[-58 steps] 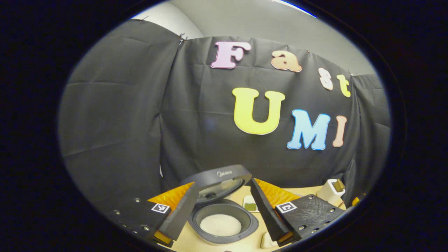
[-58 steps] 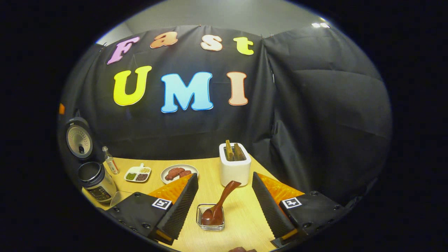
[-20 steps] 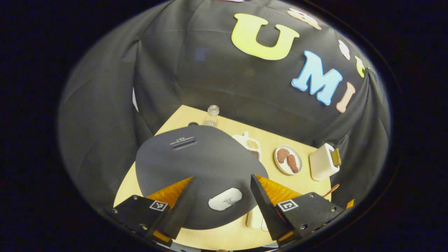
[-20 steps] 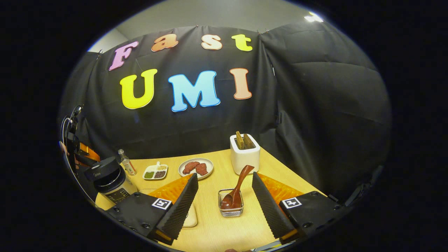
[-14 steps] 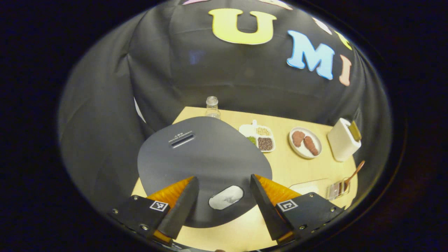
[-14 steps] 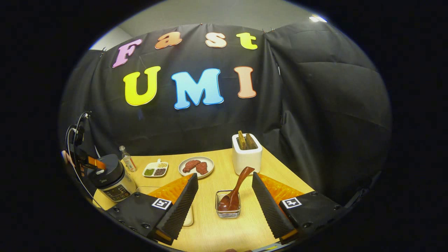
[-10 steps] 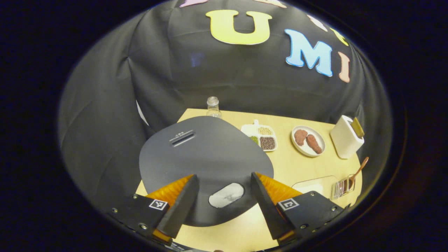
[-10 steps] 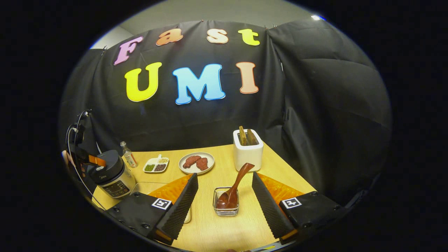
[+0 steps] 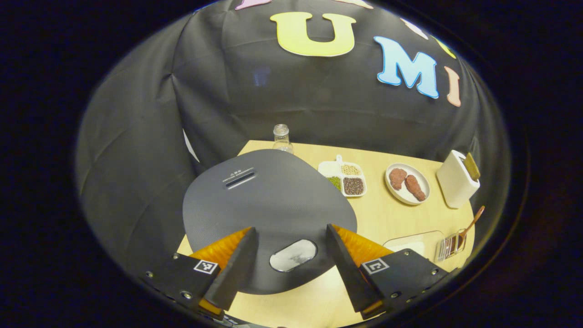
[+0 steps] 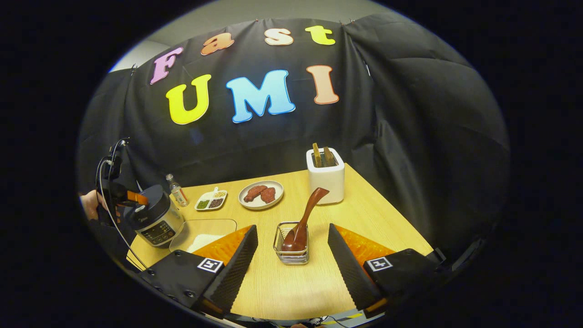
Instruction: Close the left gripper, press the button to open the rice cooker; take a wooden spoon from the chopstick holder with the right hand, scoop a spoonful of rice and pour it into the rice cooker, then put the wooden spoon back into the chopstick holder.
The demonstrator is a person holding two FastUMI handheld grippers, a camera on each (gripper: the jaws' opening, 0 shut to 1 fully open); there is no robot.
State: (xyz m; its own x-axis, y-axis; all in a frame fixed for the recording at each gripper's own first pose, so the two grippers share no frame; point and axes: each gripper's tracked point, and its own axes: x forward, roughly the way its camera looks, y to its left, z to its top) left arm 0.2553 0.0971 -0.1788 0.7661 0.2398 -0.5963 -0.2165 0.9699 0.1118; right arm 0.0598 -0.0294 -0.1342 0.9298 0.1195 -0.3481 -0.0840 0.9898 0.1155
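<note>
Evidently the opening step is in hand. The dark grey rice cooker (image 9: pixel 268 200) has its lid shut, and the reddish-brown wooden spoon (image 10: pixel 305 218) stands bowl-down in the wire-mesh chopstick holder (image 10: pixel 291 253).

In the left gripper view, the left gripper (image 9: pixel 290 228) hovers over the lid with its fingers spread apart. The silvery oval button (image 9: pixel 293 255) lies between them at 6 o'clock. My reading is that the next move calls for bringing those fingers together and pushing straight down on the button until the lid pops.

In the right gripper view, the right gripper (image 10: pixel 291 226) is also spread wide and grips nothing. The spoon and its holder sit between its fingers at 6 o'clock on the pale wooden bench (image 10: pixel 291 291). It will have to advance and pinch the handle.

Counted:
- one cooker
- one spoon
- one wire holder
- one clear dish of white rice (image 10: pixel 202 232) at 8 o'clock, beside the cooker
- one white box (image 10: pixel 326 180) at 12 o'clock of the spoon, holding two wooden pieces
- one round plate (image 10: pixel 262 203) with two brown pieces
- one white four-compartment tray (image 9: pixel 329 169)
- one small clear bottle (image 10: pixel 175 189)
</note>
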